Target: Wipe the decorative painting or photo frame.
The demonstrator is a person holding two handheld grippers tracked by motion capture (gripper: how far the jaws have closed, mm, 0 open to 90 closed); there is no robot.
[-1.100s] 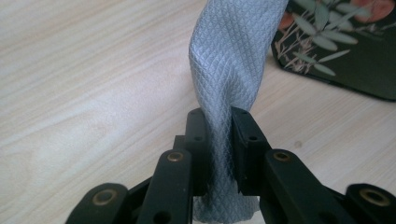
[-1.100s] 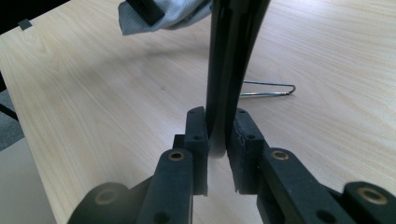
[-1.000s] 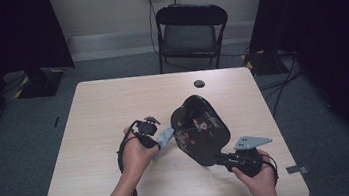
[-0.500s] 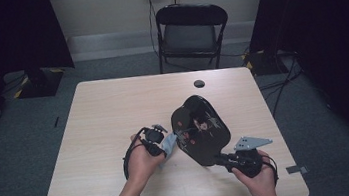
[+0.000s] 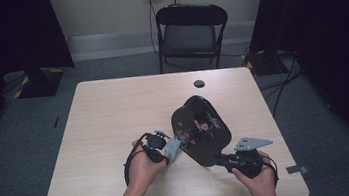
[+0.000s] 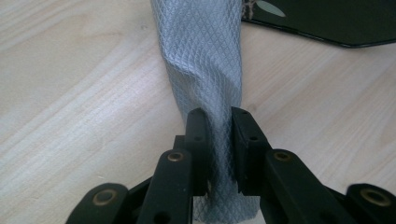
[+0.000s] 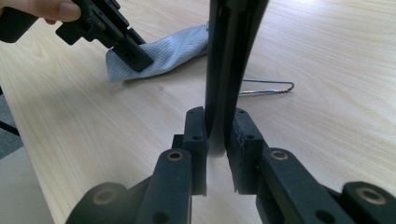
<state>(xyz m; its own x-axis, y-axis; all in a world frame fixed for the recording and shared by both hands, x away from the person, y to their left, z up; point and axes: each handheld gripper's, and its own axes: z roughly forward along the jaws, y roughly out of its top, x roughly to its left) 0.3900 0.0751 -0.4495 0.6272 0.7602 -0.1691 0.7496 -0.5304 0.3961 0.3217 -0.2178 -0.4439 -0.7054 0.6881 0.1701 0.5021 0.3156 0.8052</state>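
Tray [image 5: 201, 130], black with a small painted pattern, stands tilted up on edge near the middle of the table [image 5: 113, 110], and your right tongs [image 5: 222, 159] clamp its near rim; in the right gripper view the rim [image 7: 224, 70] rises straight between the two pads. Your left tongs [image 5: 168, 151] are closed on a grey cloth [image 6: 201, 60], which reaches right from them to touch the tray's lower left edge. Just behind the tray a thin wire stand [image 7: 266, 87] lies on the table.
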